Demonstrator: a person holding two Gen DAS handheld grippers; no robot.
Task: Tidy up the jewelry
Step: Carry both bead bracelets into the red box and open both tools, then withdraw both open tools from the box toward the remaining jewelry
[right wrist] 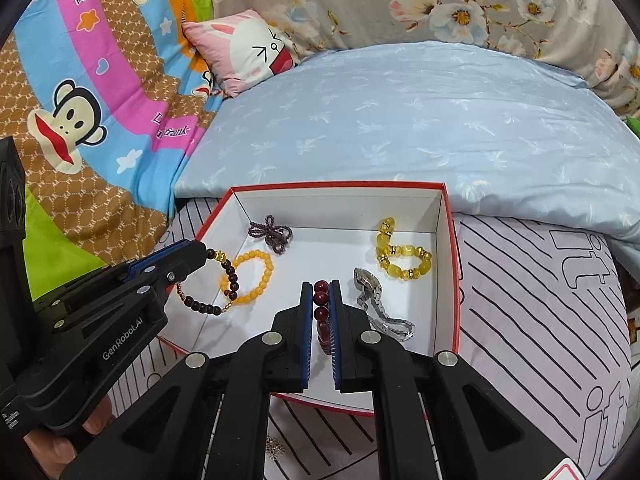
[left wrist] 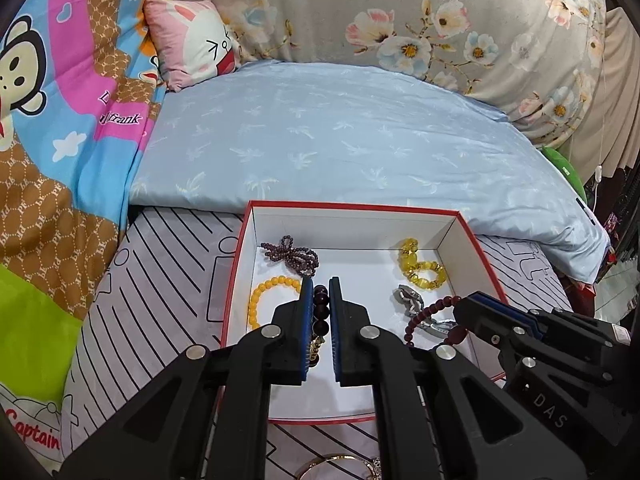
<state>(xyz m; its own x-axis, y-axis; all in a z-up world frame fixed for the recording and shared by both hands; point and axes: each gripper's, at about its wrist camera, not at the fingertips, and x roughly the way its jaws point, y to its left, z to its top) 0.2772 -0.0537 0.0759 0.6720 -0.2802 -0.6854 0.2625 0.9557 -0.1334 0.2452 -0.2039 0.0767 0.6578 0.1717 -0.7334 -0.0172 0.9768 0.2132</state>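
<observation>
Both tongs hover over the white-lined box [right wrist: 448, 240], each nipped nearly shut on a strand: left gripper [left wrist: 320, 304] pinching the dark-brown bead bracelet [right wrist: 230, 280] near the smooth yellow one [right wrist: 256, 276], right gripper [right wrist: 320, 304] clamping glossy red beads [right wrist: 320, 300] beside the steel watch [right wrist: 372, 300] — dangling, likely ready to drop.

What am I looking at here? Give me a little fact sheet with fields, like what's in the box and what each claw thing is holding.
setting: a bed, with a red-edged white box on the striped sheet
left gripper: shut on a dark brown bead bracelet, held over the box
right gripper: shut on a dark red bead bracelet, held over the box
lying in box: purple bead strand, orange-yellow bead bracelet, translucent yellow bead bracelet, silver watch
outside box: gold-coloured jewelry on the sheet, mostly hidden
</observation>
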